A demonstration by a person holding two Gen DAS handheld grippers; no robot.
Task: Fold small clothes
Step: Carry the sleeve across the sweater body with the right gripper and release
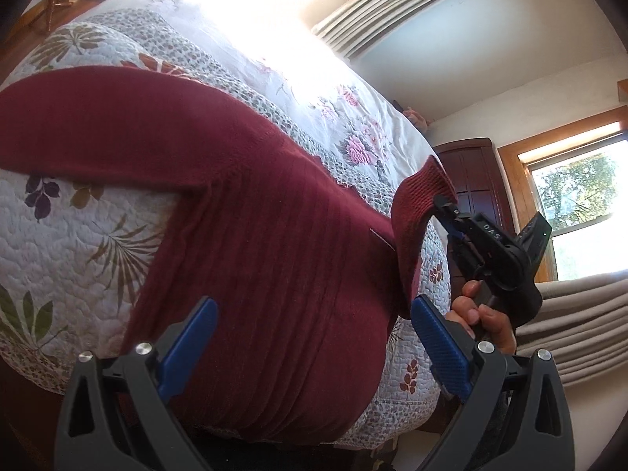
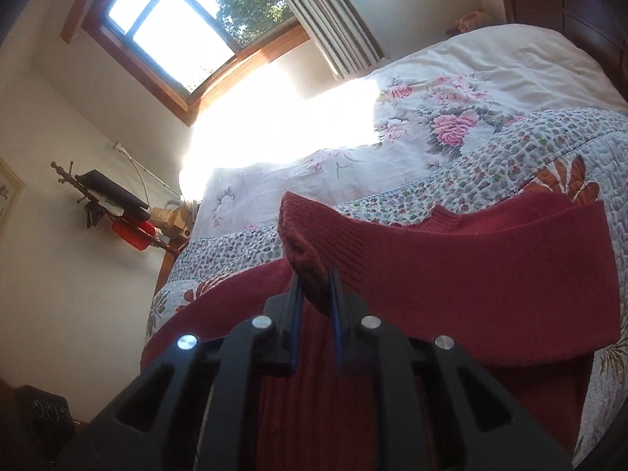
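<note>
Maroon knit sweater [image 1: 243,216] spread flat on quilted bedspread [image 1: 78,235]. Right gripper [image 2: 316,298] clamped on ribbed sleeve cuff [image 2: 302,235], lifting it off bed. Left gripper [image 1: 314,337] hovers above sweater body, blue pads [image 1: 439,345] wide apart.

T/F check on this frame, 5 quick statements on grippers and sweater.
1. The right gripper is shut on the sweater cuff. True.
2. The left gripper is clamped on the sweater hem. False: it is open, with the sweater lying between its fingers.
3. The sweater is blue. False: dark red.
4. The sweater lies on a floral quilt. True.
5. Both sleeves are folded in. False: one sleeve lies spread out.
</note>
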